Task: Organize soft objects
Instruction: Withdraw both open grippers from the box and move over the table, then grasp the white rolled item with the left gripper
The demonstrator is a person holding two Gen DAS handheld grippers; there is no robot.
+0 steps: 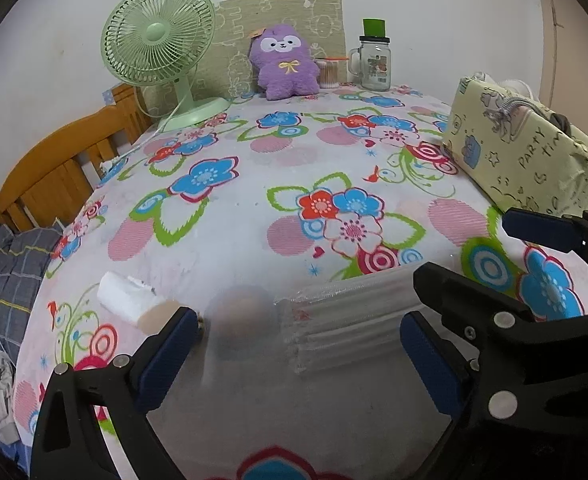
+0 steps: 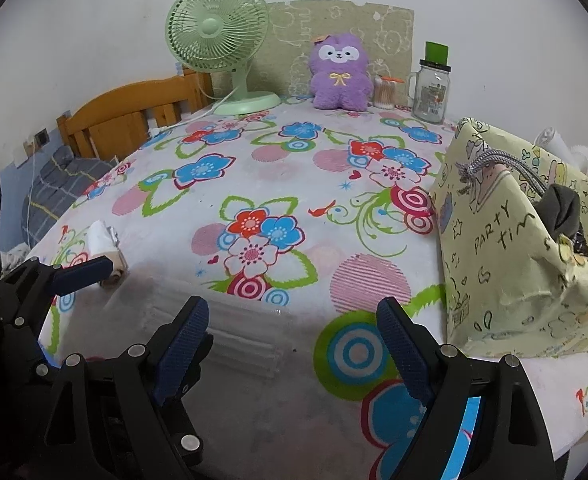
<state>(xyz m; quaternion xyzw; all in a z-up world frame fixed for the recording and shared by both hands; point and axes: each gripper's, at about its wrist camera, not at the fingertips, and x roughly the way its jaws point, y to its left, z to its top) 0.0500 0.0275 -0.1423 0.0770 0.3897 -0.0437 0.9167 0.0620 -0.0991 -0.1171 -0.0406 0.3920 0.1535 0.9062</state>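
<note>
A purple plush toy point(image 1: 286, 63) sits upright at the far edge of the flowered table point(image 1: 254, 168), against the wall; it also shows in the right wrist view point(image 2: 339, 74). A yellow drawstring bag point(image 1: 529, 148) printed "PARTY TIME" stands at the right, with dark cloth point(image 2: 561, 208) poking out of its mouth point(image 2: 525, 240). My left gripper point(image 1: 297, 344) is open and empty over a clear plastic packet point(image 1: 345, 320). My right gripper point(image 2: 294, 356) is open and empty, left of the bag.
A green desk fan point(image 1: 162, 44) stands at the back left. A glass jar point(image 1: 373, 60) with a green lid and a cotton swab tub point(image 1: 327, 74) stand beside the plush. A white roll point(image 1: 130, 300) lies near the left edge. A wooden bed frame point(image 1: 58, 168) is beyond.
</note>
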